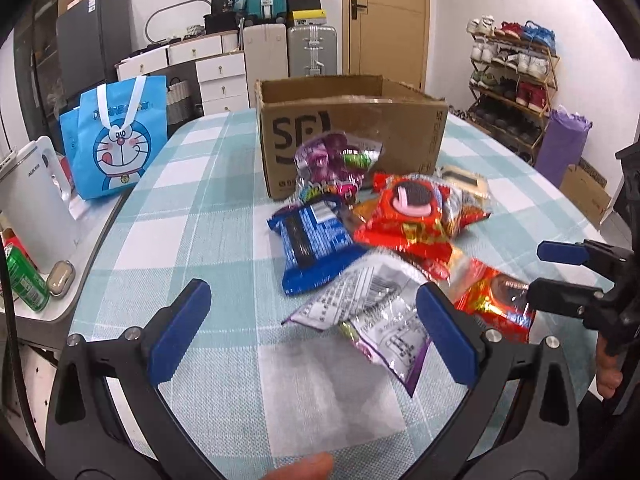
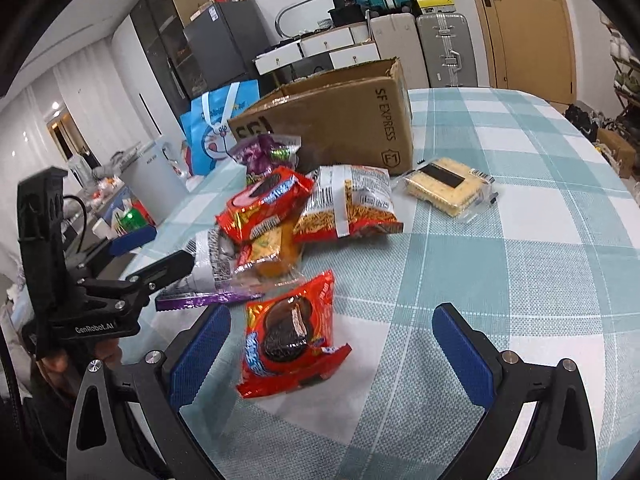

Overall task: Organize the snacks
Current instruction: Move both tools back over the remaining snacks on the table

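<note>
The left hand-held gripper (image 1: 312, 332) is spread wide, nothing held; a crinkled silver-and-purple foil packet (image 1: 372, 312) lies between and just ahead of its blue pads. The right hand-held gripper (image 2: 332, 350) is likewise spread around a glossy red cookie packet (image 2: 290, 332). Beyond, piled snack packets obstruct the open corrugated cardboard box (image 1: 352, 128) on the checked worktop (image 1: 208, 208).

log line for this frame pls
left gripper: open, at silver packet | right gripper: open, at red cookie packet | cardboard box: upright

Cardboard box (image 2: 340, 120) reads "SF EXPRESS"; left tool (image 2: 132, 256) apparently "GenRobot.AI".
</note>
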Action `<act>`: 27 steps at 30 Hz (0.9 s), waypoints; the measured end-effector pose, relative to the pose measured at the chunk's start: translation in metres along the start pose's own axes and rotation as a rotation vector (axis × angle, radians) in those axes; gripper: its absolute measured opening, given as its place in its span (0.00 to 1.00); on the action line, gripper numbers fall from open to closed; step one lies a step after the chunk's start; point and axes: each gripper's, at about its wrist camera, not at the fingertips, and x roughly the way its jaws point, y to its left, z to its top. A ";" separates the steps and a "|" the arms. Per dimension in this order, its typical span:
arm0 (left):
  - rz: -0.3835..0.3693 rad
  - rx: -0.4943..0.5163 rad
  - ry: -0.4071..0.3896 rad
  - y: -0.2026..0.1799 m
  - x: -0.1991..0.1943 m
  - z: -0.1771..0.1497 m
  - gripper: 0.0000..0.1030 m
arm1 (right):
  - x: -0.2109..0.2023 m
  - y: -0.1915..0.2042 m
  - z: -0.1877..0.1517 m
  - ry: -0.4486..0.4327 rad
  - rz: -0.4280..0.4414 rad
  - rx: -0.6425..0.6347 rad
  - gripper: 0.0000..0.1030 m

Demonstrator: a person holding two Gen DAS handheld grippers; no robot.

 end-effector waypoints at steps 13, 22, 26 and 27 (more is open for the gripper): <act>-0.057 0.008 0.006 -0.008 0.000 -0.003 0.99 | 0.011 0.016 -0.009 0.028 -0.014 -0.077 1.00; -0.047 0.018 0.044 -0.010 0.011 -0.005 0.99 | 0.016 0.018 -0.013 0.046 -0.077 -0.112 1.00; -0.033 0.021 0.058 -0.006 0.013 -0.010 0.99 | 0.016 0.014 -0.015 0.049 -0.094 -0.109 1.00; -0.024 0.025 0.065 -0.006 0.014 -0.013 0.99 | 0.016 0.013 -0.015 0.051 -0.099 -0.110 1.00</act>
